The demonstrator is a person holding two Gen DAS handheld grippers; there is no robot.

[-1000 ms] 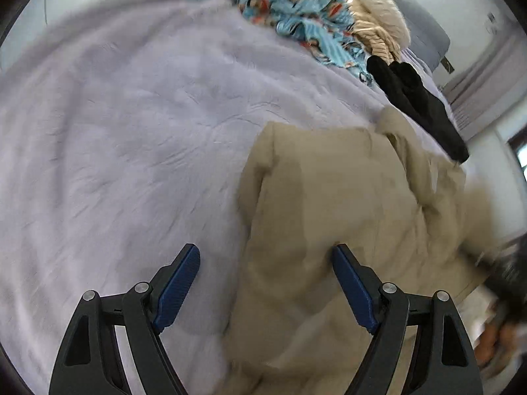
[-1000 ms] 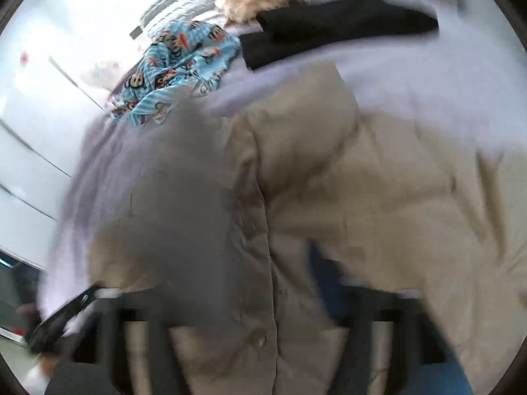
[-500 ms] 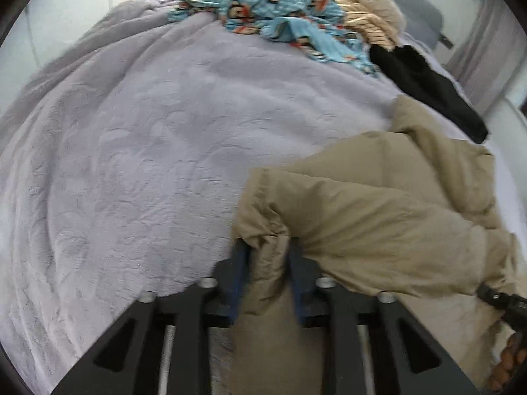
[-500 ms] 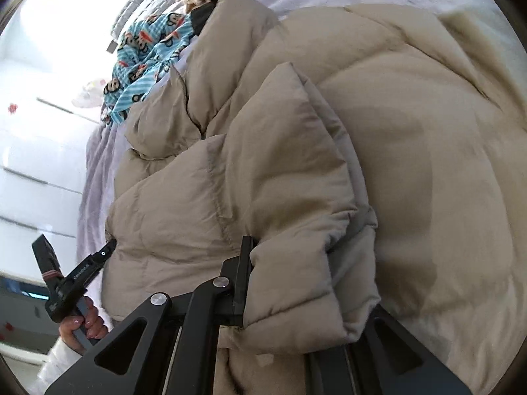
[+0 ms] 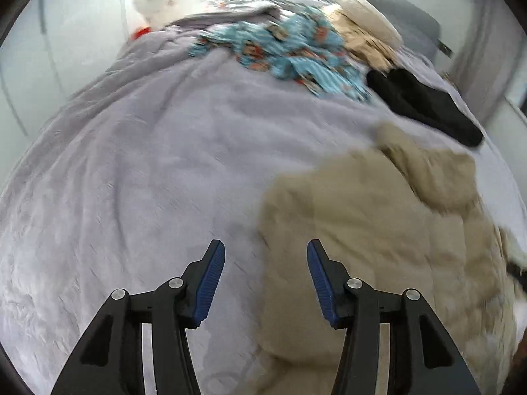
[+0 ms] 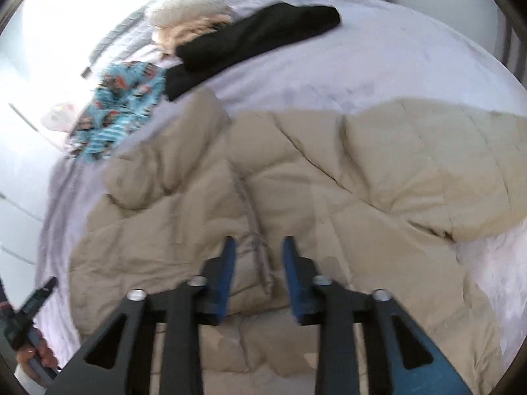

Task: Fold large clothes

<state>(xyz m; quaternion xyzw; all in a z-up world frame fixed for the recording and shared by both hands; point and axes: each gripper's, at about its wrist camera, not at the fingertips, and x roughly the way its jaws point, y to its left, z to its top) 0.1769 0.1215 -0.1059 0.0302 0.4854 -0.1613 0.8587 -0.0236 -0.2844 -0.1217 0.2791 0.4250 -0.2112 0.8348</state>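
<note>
A large beige puffer jacket (image 6: 296, 191) lies spread on the lilac bed cover (image 5: 131, 164), front up, its zipper running toward my right gripper. In the left wrist view the jacket (image 5: 378, 230) fills the lower right. My left gripper (image 5: 266, 278) is open and empty above the jacket's left edge, over both cover and jacket. My right gripper (image 6: 258, 266) is open and empty, its blue fingers on either side of the zipper at the jacket's near hem. One sleeve (image 6: 444, 171) lies out to the right.
A blue patterned garment (image 5: 290, 56), a cream knit item (image 5: 365, 36) and a black garment (image 5: 425, 105) lie at the far end of the bed. A white wall and wardrobe doors stand to the left. The left gripper and hand show at the right view's lower left (image 6: 29, 322).
Half a second ago both grippers were shut on bunched jacket fabric. Both have since opened and let go, and the jacket now lies flatter on the bed.
</note>
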